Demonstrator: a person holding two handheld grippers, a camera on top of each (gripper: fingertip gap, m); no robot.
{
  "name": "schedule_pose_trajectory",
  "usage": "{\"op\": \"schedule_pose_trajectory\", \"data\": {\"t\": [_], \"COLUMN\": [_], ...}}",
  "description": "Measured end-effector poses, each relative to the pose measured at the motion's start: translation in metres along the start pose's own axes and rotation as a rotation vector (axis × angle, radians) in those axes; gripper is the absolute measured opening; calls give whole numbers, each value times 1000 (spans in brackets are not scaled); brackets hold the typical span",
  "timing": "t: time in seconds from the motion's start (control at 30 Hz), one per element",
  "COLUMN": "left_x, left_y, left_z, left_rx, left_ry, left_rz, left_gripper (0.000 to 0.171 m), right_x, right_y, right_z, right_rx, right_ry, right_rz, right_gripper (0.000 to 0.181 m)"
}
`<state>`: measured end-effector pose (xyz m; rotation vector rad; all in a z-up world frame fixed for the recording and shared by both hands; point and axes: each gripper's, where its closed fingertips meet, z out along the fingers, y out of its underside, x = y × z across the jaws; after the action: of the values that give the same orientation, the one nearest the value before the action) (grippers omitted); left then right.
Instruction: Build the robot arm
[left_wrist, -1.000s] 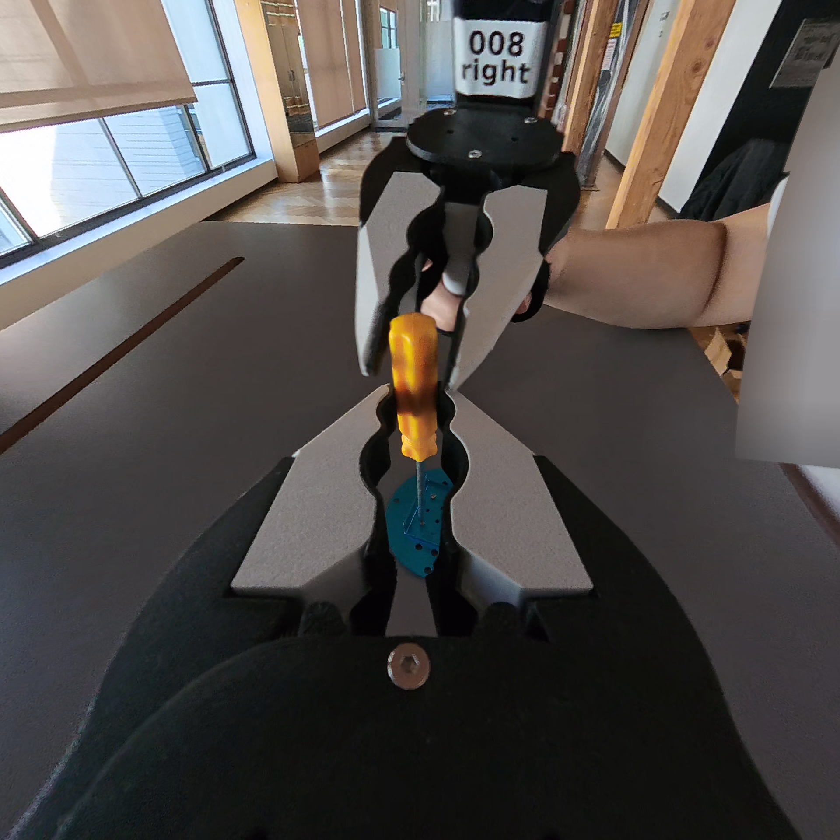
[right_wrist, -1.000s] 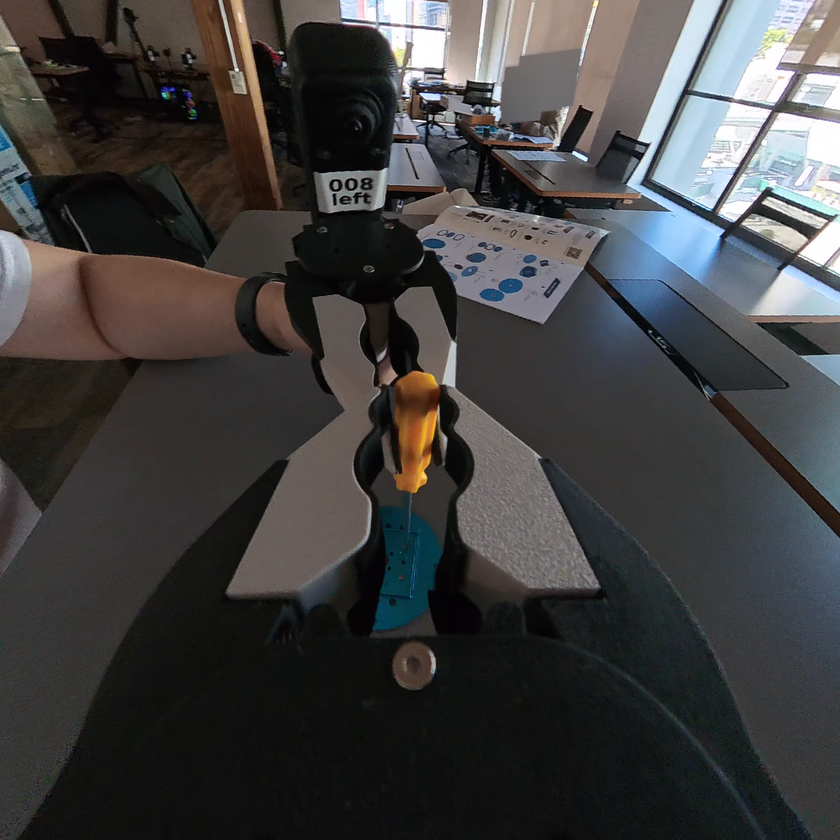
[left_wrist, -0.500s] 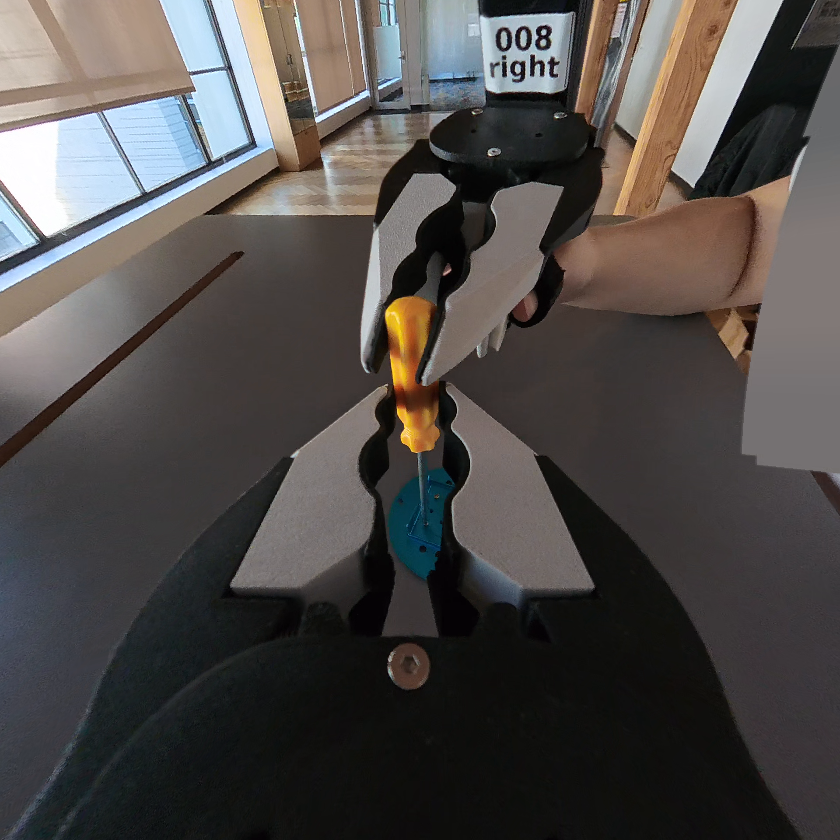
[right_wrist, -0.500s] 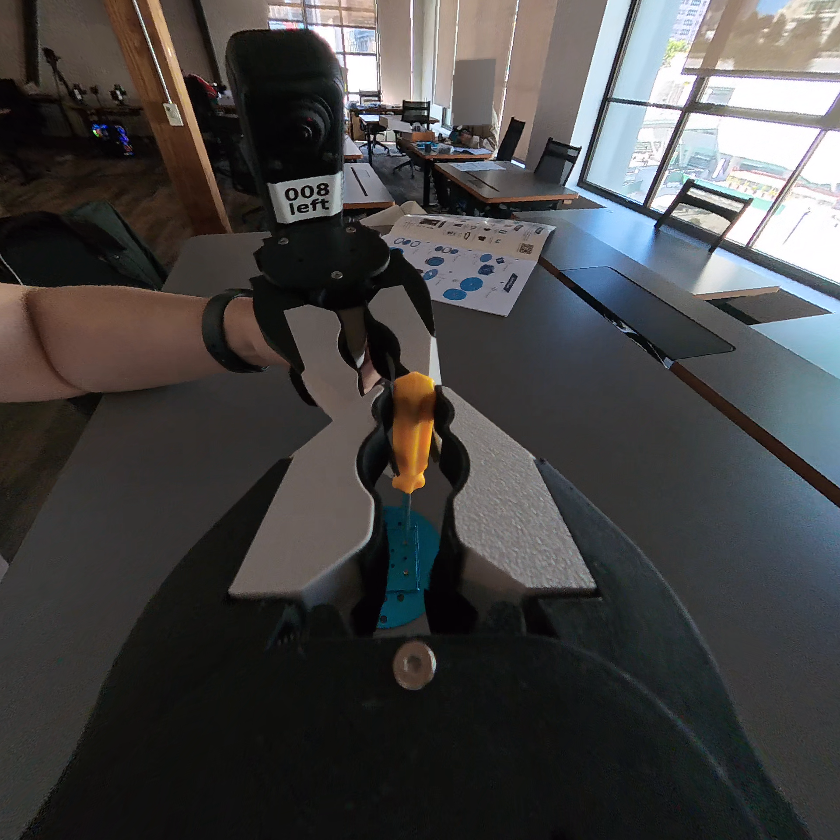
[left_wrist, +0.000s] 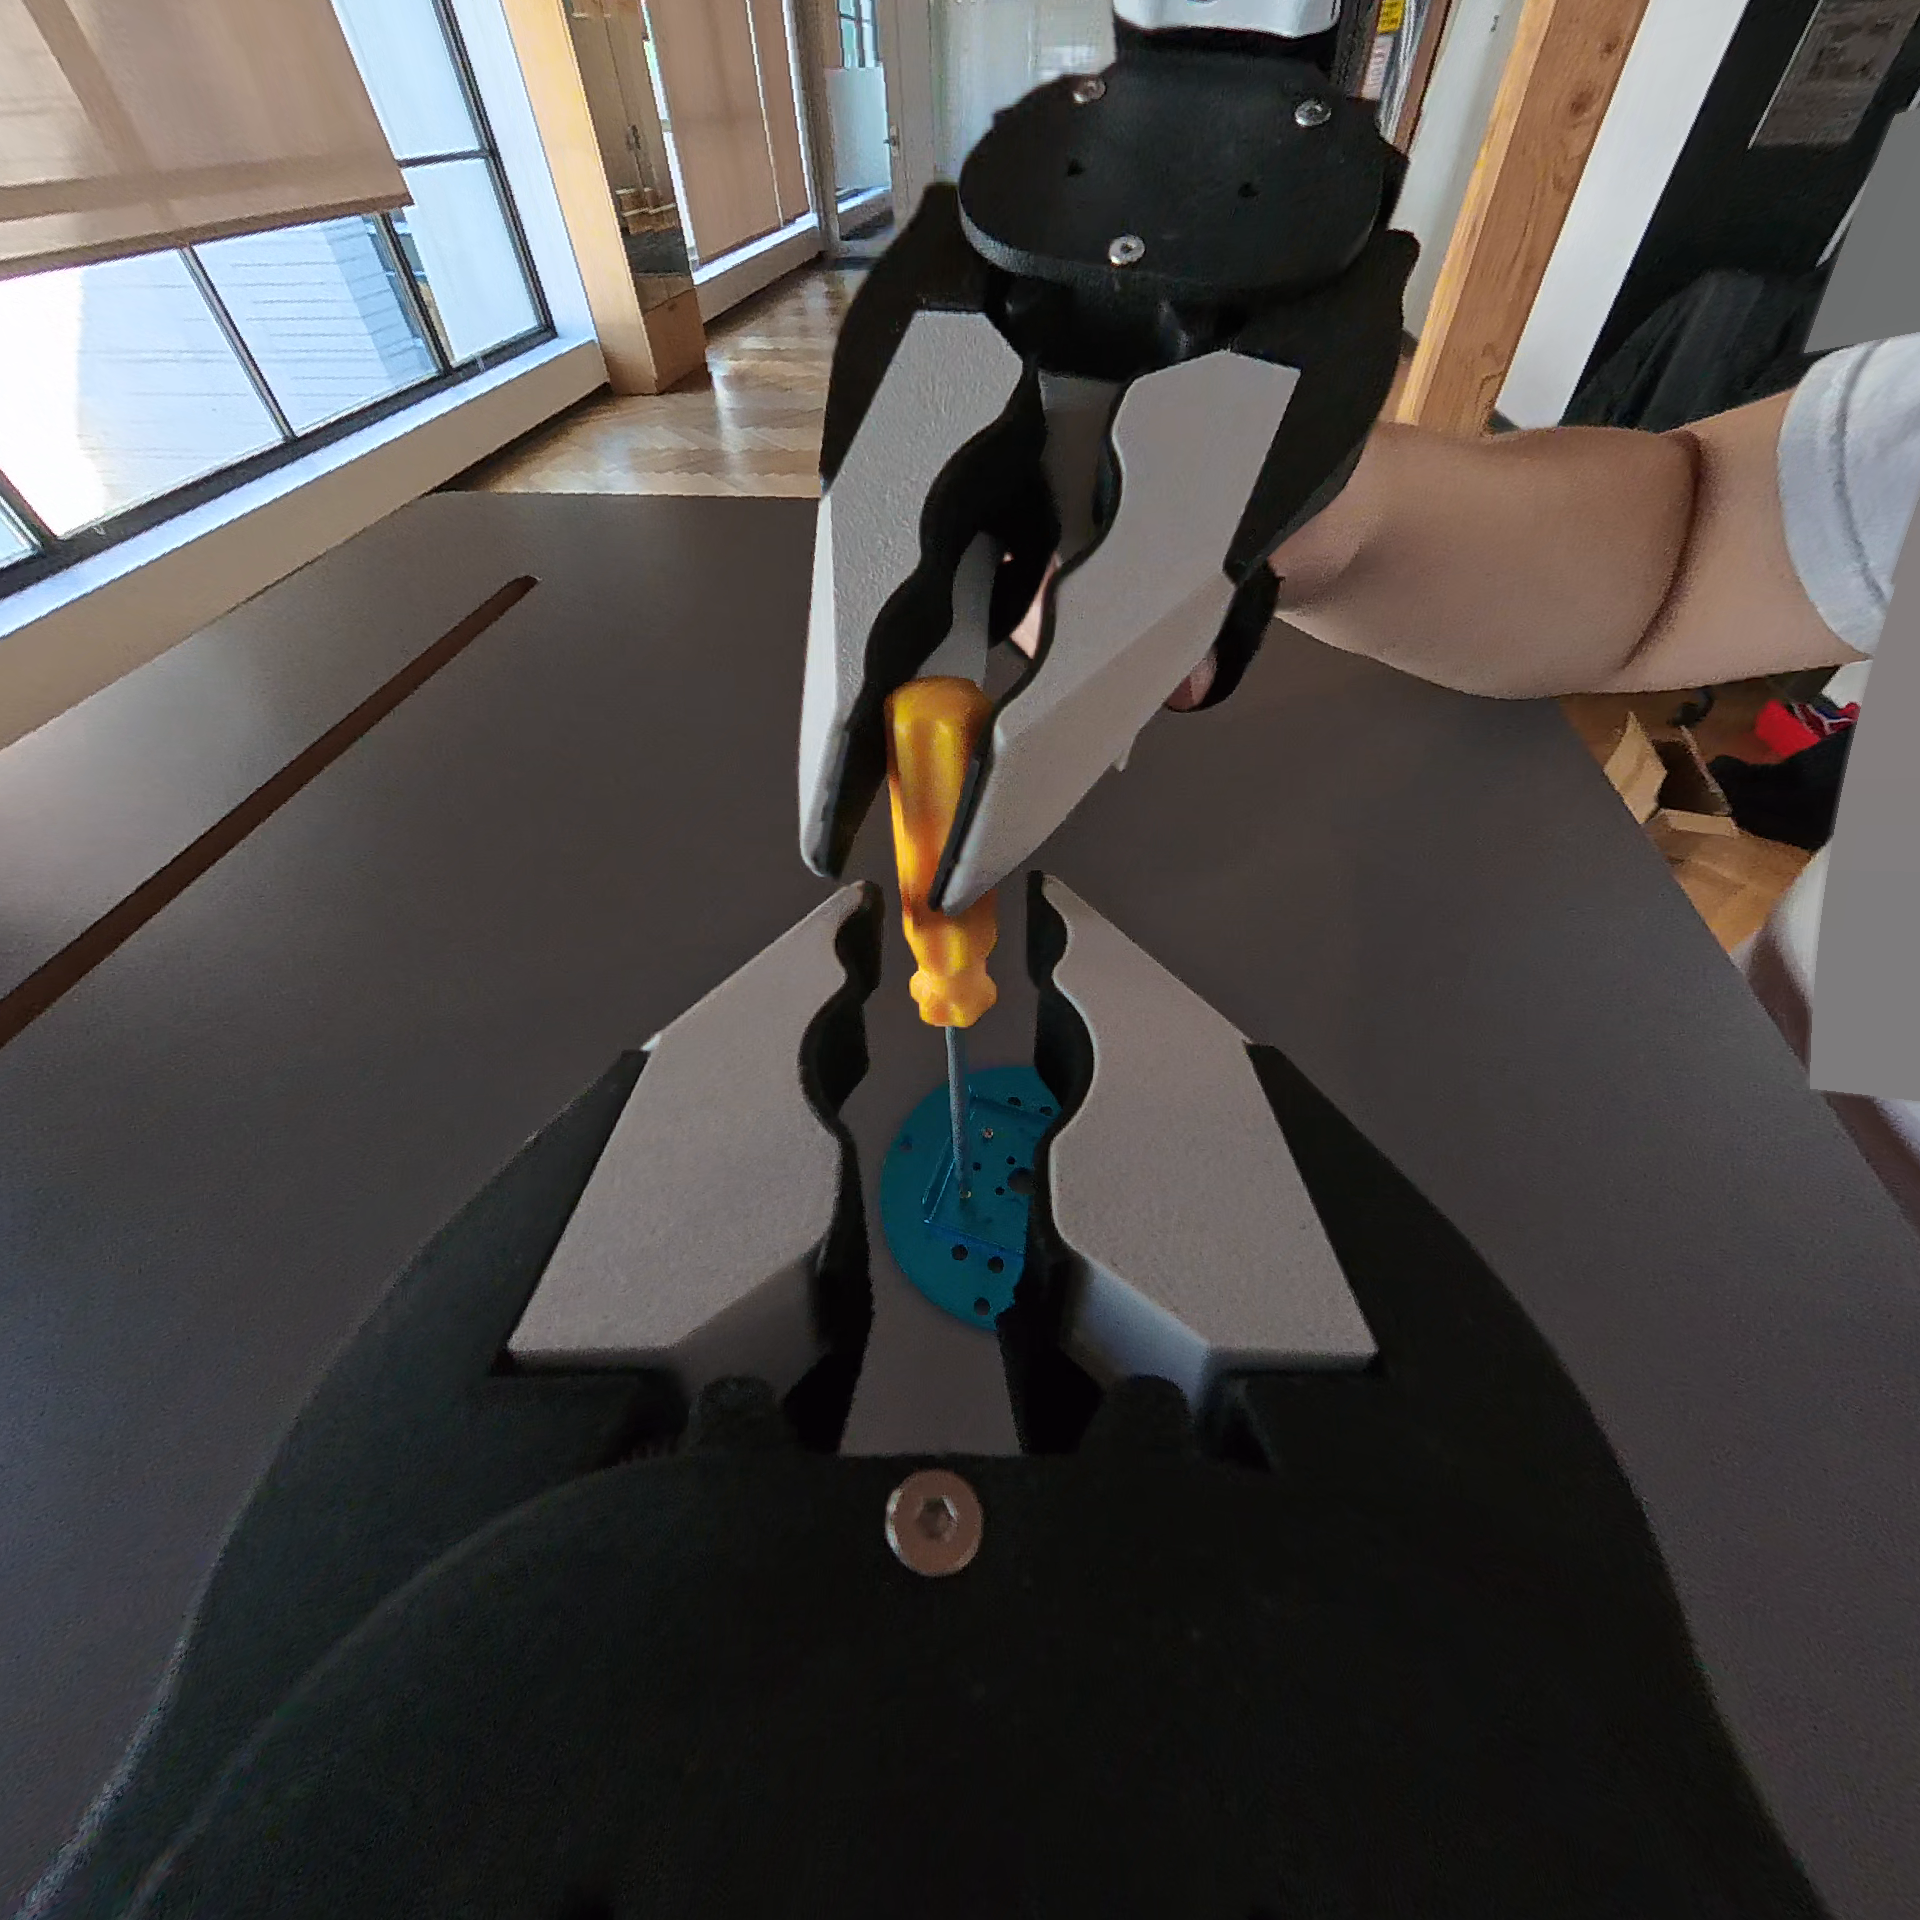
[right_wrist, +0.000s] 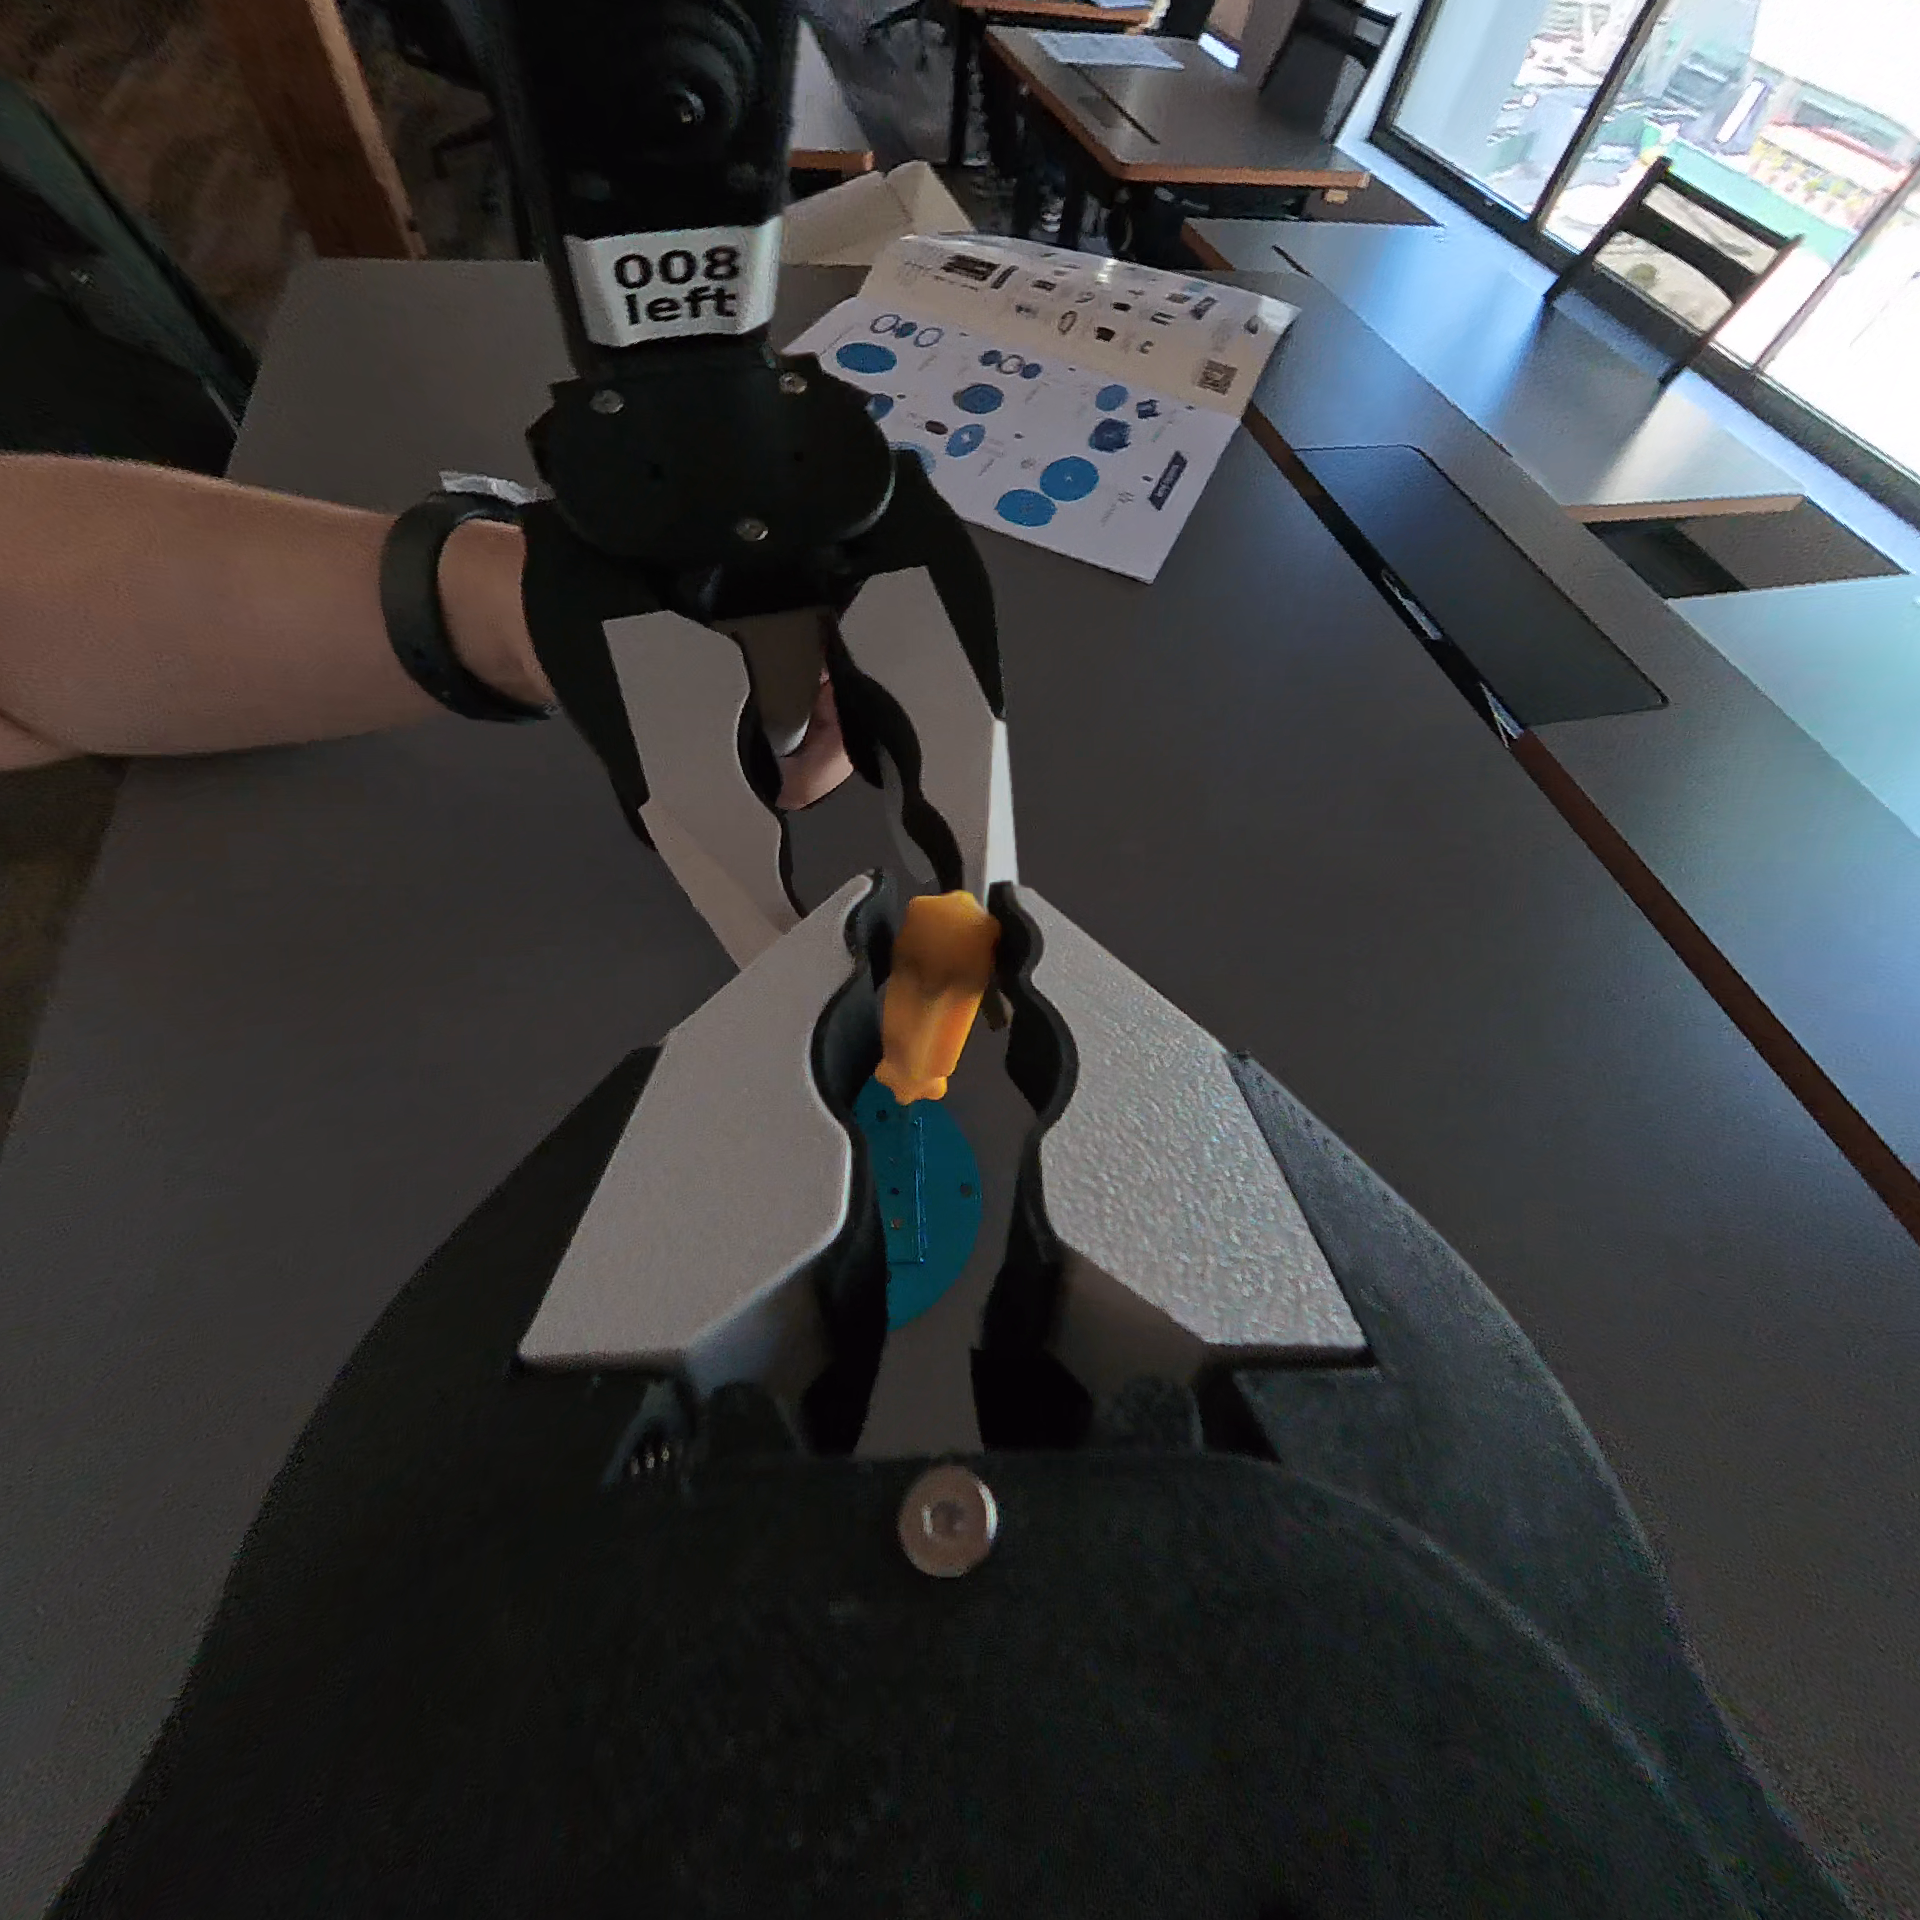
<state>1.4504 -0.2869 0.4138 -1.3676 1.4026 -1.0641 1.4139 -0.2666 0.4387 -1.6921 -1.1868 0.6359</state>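
Observation:
An orange-handled screwdriver (left_wrist: 935, 758) stands nearly upright, its thin shaft tip down in a small bracket on a blue perforated disc (left_wrist: 956, 1247). The disc lies on the dark table (left_wrist: 416, 935). My right gripper (right_wrist: 940, 904) is shut on the screwdriver handle (right_wrist: 925, 1008). It also shows from the front in the left wrist view (left_wrist: 894, 873). My left gripper (left_wrist: 945, 894) is open, its tips on either side of the handle without touching it, above the disc (right_wrist: 935, 1226). Its fingers (right_wrist: 686, 790) show in the right wrist view, with the tips hidden.
A printed sheet with blue pictures (right_wrist: 1049, 416) lies at the table's far end. A dark recessed panel (right_wrist: 1455, 582) sits on the table's right side, and a long slot (left_wrist: 260, 769) runs along the other side. A forearm with a black wristband (right_wrist: 416, 613) holds the left gripper. Left and right tips are no more than a few centimetres apart.
The right gripper has come closer to the left camera and rolled, tipping the handle's top sideways. The shaft tip stays on the blue disc. The left gripper has hardly moved.

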Motion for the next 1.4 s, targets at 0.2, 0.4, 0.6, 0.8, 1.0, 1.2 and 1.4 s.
{"op": "schedule_pose_trajectory", "data": {"t": [0.2,0.4,0.6,0.8,1.0,1.2,1.4], "left_x": [4,3,15,21,16,17,17], "left_y": [-2,-3,23,73,92,104,102], "left_z": [1,0,-21,-10,-8,3,5], "left_rx": [-6,9,-125,-281,-372,-466,-464], "left_ry": [13,14,90,138,110,140,154], "left_rz": [35,38,27,-16,31,77,80], "left_gripper": [16,16,52,71,94,87,76], "right_x": [-5,-7,-11,-6,-5,-4,-3], "right_y": [1,1,0,2,1,1,2], "right_z": [-2,-1,1,0,0,-1,-2], "right_rx": [-16,-67,-76,-88,-66,-59,-61], "right_ry": [-1,-67,-95,-90,-98,-100,-106], "right_rz": [30,-27,-47,-39,-27,-25,-18], "right_gripper": [22,18,19,18,19,18,19]}}
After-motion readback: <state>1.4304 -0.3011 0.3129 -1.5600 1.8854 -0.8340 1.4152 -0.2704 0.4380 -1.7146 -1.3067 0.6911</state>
